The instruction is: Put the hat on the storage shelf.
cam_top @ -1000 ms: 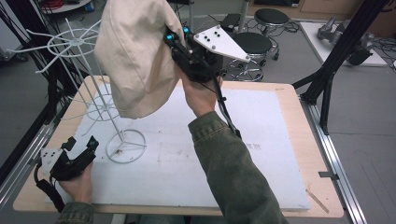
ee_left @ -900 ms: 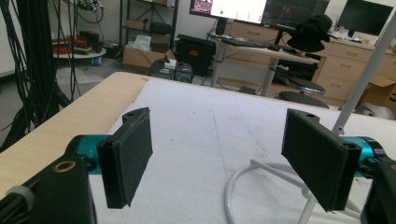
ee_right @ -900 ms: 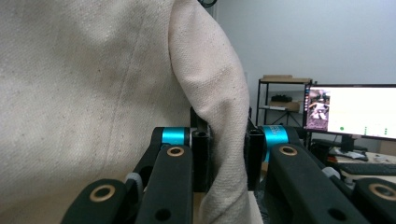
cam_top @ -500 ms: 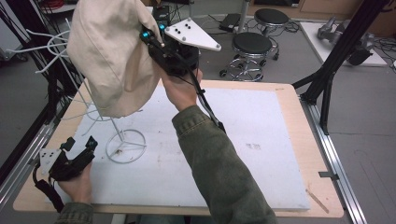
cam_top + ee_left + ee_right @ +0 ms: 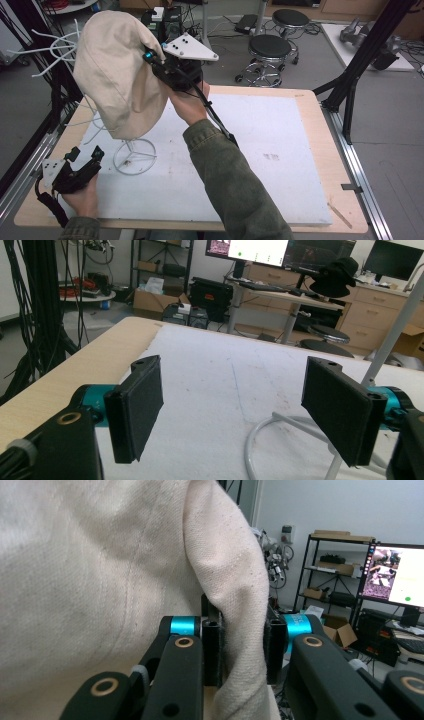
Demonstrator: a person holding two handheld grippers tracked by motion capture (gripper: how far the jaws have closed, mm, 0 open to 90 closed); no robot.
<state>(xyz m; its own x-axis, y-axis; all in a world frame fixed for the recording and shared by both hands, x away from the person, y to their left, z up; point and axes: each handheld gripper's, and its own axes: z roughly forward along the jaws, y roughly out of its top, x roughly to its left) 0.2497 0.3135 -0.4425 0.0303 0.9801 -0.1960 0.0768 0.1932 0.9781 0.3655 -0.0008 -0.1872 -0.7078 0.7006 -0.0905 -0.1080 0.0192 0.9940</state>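
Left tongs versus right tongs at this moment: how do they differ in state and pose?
The left tongs are wide open with nothing between the jaws; the right tongs are shut on a fold of the cream hat. In the high view, the left tongs sit low at the near left edge of the table, beside the white wire stand, while the right tongs are raised high above it. Both have black jaws on teal mounts.

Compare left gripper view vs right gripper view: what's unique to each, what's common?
Left gripper view: open jaws of the left gripper over the white mat, with the white wire stand base beside it. Right gripper view: right gripper clamped on a fold of the beige hat. Both: black padded jaws on teal fittings, and a lit monitor in the background.
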